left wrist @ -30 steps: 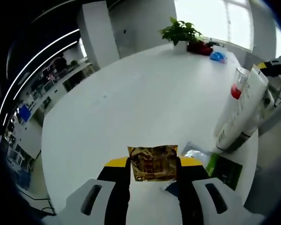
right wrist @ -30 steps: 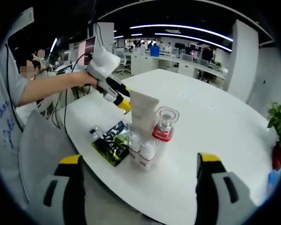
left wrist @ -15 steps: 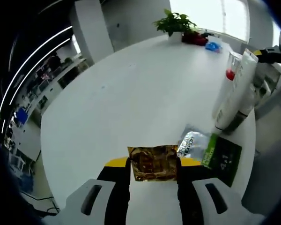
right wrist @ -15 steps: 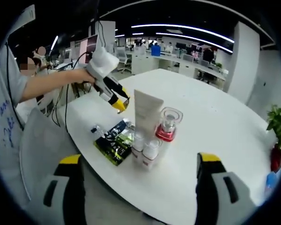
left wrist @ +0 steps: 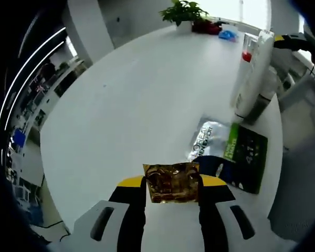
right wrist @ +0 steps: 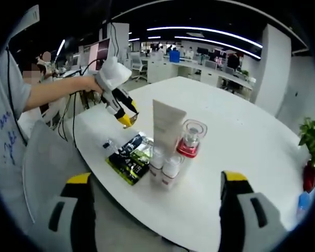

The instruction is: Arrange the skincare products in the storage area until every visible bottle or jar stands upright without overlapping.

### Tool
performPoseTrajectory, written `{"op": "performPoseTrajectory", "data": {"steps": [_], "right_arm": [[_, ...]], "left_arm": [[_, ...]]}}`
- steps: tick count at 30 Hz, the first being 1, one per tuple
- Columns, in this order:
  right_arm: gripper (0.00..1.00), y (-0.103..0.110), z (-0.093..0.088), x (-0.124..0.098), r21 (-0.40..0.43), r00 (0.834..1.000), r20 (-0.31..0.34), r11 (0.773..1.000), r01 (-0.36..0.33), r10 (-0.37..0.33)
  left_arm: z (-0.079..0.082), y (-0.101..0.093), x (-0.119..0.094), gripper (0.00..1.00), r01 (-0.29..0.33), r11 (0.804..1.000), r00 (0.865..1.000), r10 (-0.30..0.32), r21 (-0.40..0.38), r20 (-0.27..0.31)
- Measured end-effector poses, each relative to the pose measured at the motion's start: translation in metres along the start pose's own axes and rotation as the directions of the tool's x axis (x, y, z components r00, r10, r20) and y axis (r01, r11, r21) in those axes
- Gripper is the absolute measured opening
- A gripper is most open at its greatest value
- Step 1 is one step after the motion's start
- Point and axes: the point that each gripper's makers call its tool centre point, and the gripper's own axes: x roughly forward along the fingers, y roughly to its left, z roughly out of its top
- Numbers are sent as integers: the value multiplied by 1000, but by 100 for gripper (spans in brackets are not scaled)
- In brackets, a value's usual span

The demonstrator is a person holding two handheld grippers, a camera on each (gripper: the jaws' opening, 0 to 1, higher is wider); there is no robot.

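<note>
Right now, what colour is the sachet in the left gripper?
Shiny gold sachet, clearest in the left gripper view.

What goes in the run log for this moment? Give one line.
left gripper: shut on gold sachet, above table | right gripper: open, holding nothing | white tube, red-collared bottle: upright | green packets: flat
</note>
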Motion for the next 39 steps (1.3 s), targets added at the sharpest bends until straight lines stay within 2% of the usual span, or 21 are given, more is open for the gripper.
{"op": "performPoseTrajectory", "data": {"steps": [4, 8, 10, 17, 21, 25, 39], "right_arm": [[100, 0, -1, 1, 3, 1000, -3, 1000, 1, -1], [100, -1, -1, 1, 5, 1000, -6, 1000, 3, -3], [100, -2, -2, 2, 9, 1000, -7, 1000, 4, -4], [100, -6, -4, 2, 13, 1000, -17, 1000, 12, -11], [100, -7, -6, 2, 16, 1000, -20, 1000, 7, -7], [100, -8, -6, 3, 20, 1000, -22, 1000, 9, -9], [100, -11, -11, 5, 38, 999, -35, 999, 19, -18]], "left_arm": [[-5, -5, 3, 36, 34, 999, 999, -33, 28, -27], [-14, -6, 7, 36, 53, 994, 995, -45, 92, -90], [-16, -8, 9, 36, 70, 992, 993, -60, 106, -100], [-22, -16, 15, 36, 142, 973, 981, -114, 182, -155], [-24, -20, 19, 36, 165, 966, 976, -131, 197, -172], [-28, -27, 22, 36, 207, 952, 966, -161, 228, -202], [-34, -33, 30, 36, 252, 928, 949, -183, 274, -256]]}}
